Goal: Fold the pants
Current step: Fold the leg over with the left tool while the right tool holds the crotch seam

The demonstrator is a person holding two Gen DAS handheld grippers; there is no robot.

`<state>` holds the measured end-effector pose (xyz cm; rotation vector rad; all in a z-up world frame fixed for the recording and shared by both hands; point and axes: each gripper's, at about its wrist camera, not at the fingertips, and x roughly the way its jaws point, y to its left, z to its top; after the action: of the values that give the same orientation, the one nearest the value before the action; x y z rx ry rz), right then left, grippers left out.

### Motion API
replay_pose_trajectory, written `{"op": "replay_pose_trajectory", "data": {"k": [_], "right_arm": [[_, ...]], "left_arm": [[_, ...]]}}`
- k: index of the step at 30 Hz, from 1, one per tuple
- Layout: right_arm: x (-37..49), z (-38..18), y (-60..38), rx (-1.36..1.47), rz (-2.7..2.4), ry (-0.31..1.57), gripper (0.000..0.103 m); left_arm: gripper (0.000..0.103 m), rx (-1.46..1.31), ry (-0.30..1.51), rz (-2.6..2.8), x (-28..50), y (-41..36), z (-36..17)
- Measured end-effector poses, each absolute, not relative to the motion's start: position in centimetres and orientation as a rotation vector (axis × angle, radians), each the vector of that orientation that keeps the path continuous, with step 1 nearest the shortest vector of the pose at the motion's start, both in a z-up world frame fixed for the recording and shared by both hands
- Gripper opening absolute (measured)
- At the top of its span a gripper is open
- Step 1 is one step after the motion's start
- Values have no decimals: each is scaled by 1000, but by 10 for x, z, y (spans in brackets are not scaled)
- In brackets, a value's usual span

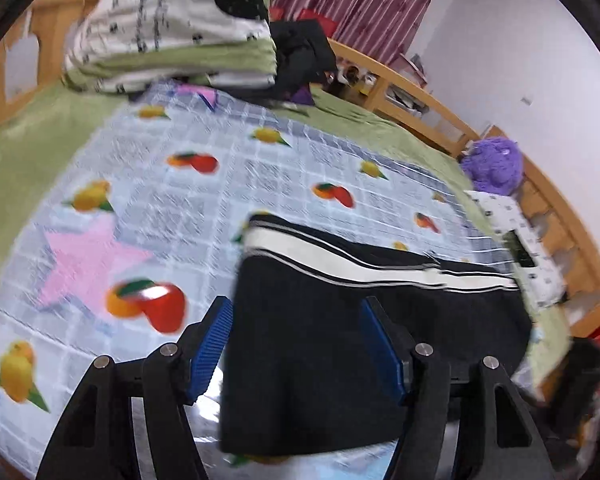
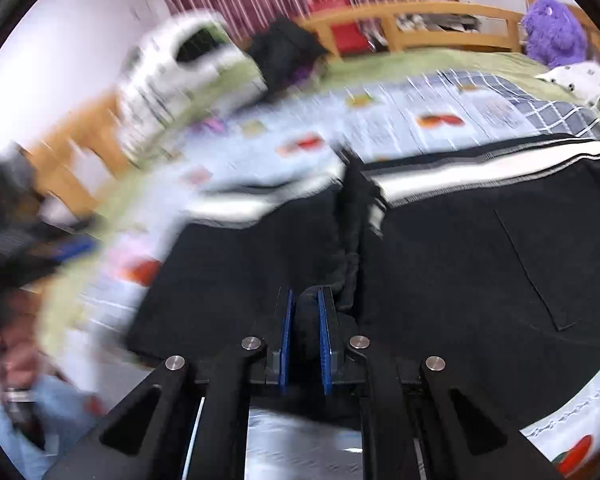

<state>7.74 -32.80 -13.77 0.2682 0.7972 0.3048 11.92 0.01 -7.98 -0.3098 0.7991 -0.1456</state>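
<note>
Folding black pants (image 2: 460, 248) over on the bed (image 1: 40, 152).
Right hand-held gripper (image 2: 305, 312) pinching bunched fabric, left hand-held gripper (image 1: 296, 344) spread wide; best kept taut, stripe edges lined up.

A wooden-framed bed (image 1: 428, 100) is carrying a fruit-print quilt (image 1: 188, 184) over a green sheet (image 1: 32, 140). Black pants (image 1: 340, 320) are lying on the quilt (white stripe showing), with folded bedding (image 1: 172, 40) resting near the headboard.
</note>
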Motion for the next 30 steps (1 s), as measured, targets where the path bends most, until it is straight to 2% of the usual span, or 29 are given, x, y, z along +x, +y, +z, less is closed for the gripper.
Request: {"op": "replay_pose_trajectory", "data": {"k": [6, 7, 9, 11, 16, 21, 22, 23, 24, 25, 27, 30], "right_arm": [[76, -175, -317, 131, 241, 1003, 15], [75, -171, -316, 109, 244, 988, 19], [74, -161, -322, 118, 245, 946, 47], [80, -151, -331, 198, 242, 894, 56], [135, -149, -329, 225, 206, 926, 56], [208, -191, -318, 241, 181, 1098, 57], [216, -198, -318, 249, 173, 1113, 56], [216, -196, -317, 244, 163, 1078, 45], [216, -193, -314, 225, 175, 1071, 18], [214, -189, -312, 204, 194, 1054, 16], [205, -163, -320, 198, 204, 905, 13], [211, -148, -331, 203, 211, 859, 13]], "left_arm": [[64, -317, 832, -139, 126, 3, -87], [64, -321, 830, -141, 125, 6, -86], [64, -320, 818, -136, 123, 7, -84], [64, -313, 815, -125, 124, 7, -85], [64, -303, 848, -132, 129, 3, -91], [64, -307, 835, -111, 131, 11, -90], [64, -315, 833, -107, 132, 14, -90], [64, -322, 832, -103, 133, 17, -90], [64, -327, 834, -97, 134, 20, -91], [64, -330, 838, -91, 135, 21, -92], [64, -344, 851, -85, 138, 26, -95], [64, -383, 870, -102, 141, 32, -99]]}}
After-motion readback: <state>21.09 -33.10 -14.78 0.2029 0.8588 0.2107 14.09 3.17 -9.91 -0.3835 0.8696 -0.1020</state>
